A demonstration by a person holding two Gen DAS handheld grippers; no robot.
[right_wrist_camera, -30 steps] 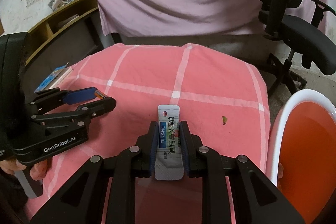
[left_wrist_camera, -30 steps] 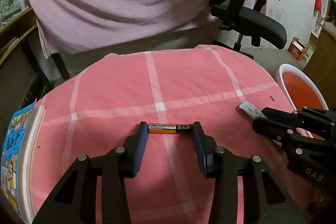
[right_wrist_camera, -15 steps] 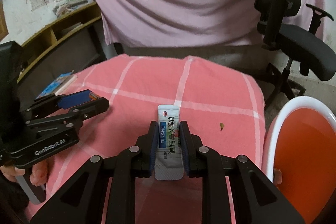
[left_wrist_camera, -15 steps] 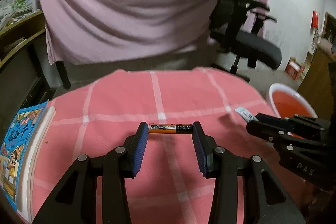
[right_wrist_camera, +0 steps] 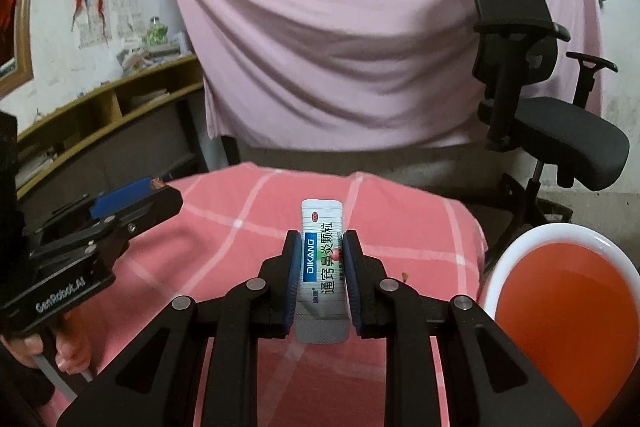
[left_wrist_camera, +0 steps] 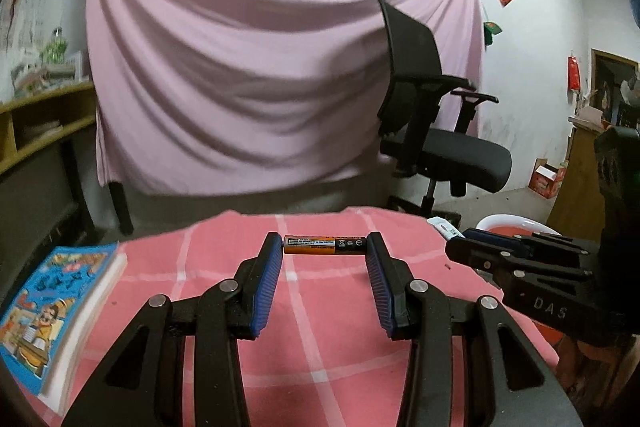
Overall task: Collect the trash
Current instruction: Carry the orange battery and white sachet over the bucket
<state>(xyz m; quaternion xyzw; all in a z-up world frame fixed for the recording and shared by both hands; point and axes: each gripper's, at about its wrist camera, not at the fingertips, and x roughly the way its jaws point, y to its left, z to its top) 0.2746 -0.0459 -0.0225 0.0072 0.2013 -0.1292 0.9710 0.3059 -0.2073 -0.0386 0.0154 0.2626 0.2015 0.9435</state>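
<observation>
My left gripper (left_wrist_camera: 324,247) is shut on an orange and black battery (left_wrist_camera: 324,245), held crosswise between the fingertips above the pink checked table (left_wrist_camera: 312,339). My right gripper (right_wrist_camera: 320,247) is shut on a white medicine sachet (right_wrist_camera: 322,259) with blue and green print, held lengthwise above the table (right_wrist_camera: 248,227). The right gripper also shows in the left wrist view (left_wrist_camera: 460,247), to the right of the battery. The left gripper shows in the right wrist view (right_wrist_camera: 160,193), at the left. A white bin with an orange liner (right_wrist_camera: 560,315) stands low beside the table's right edge.
A stack of picture books (left_wrist_camera: 52,315) lies at the table's left edge. A black office chair (right_wrist_camera: 540,107) stands behind the table on the right. A pink sheet (left_wrist_camera: 260,75) hangs behind. A wooden shelf (right_wrist_camera: 100,107) is at the left. A small crumb (right_wrist_camera: 405,275) lies on the cloth.
Both grippers have risen and tilted up with their items still held. More of the wall and sheet shows and less of the table.
</observation>
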